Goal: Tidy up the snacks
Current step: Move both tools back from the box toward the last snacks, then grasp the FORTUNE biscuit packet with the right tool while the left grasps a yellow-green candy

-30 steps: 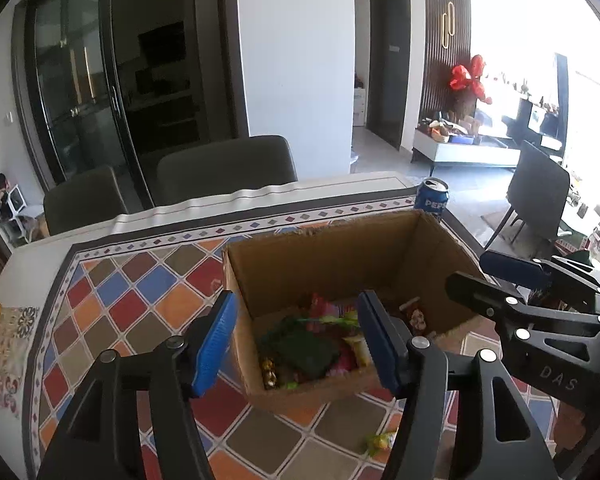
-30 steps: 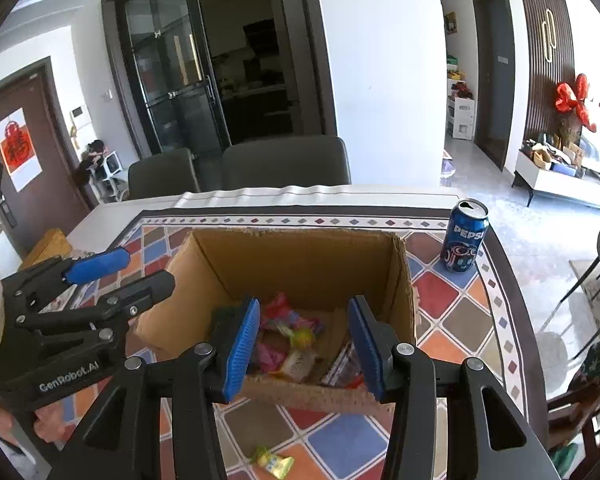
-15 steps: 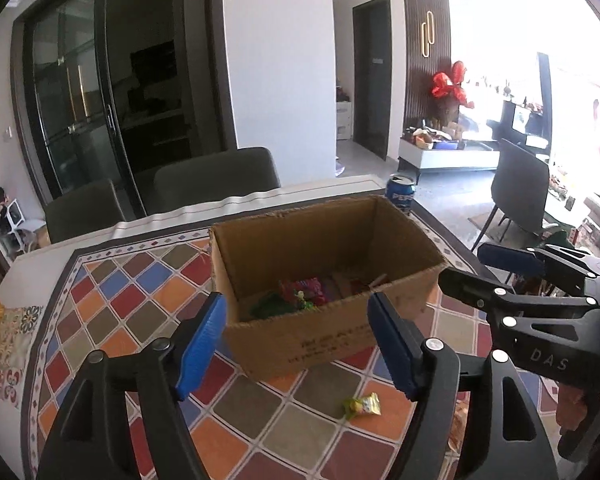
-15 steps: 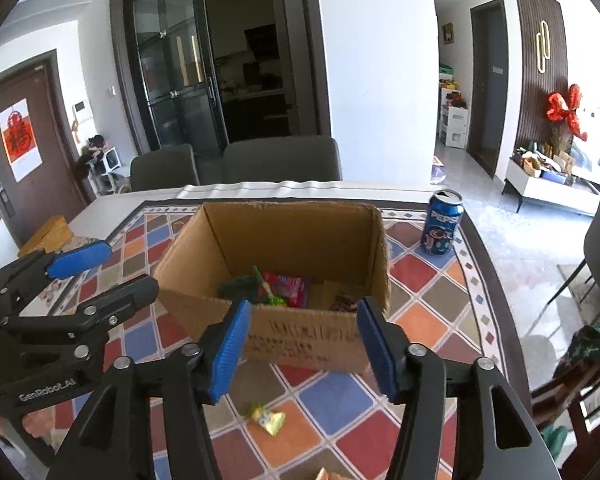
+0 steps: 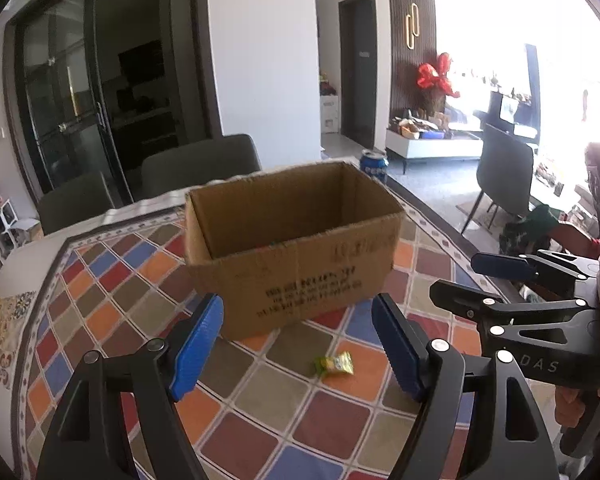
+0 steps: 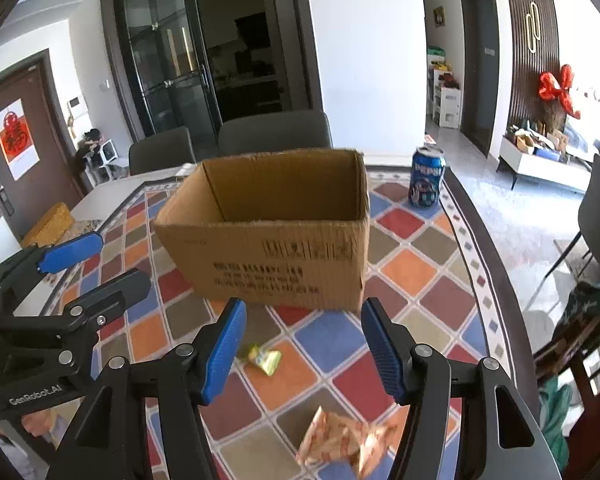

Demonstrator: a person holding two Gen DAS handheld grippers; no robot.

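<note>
An open cardboard box [image 5: 296,248] [image 6: 276,236] stands on the checkered tablecloth; its contents are hidden from this low angle. A small yellow-green snack packet [image 5: 335,364] [image 6: 262,358] lies on the cloth in front of the box. An orange-and-white snack bag [image 6: 346,440] lies nearer, below my right gripper. My left gripper [image 5: 298,348] is open and empty, pulled back from the box, above the yellow-green packet. My right gripper [image 6: 304,354] is open and empty, beside the left one [image 6: 80,268]. It shows at the right of the left wrist view [image 5: 500,276].
A blue Pepsi can [image 6: 427,178] [image 5: 374,164] stands behind the box at the right. Grey chairs [image 6: 276,130] line the far table edge. A yellow item [image 6: 48,224] lies at the far left. The table edge curves along the right [image 6: 496,264].
Both grippers have pulled back and dropped lower from over the box, so its inside is hidden now. The yellow-green packet and the orange bag have come into view.
</note>
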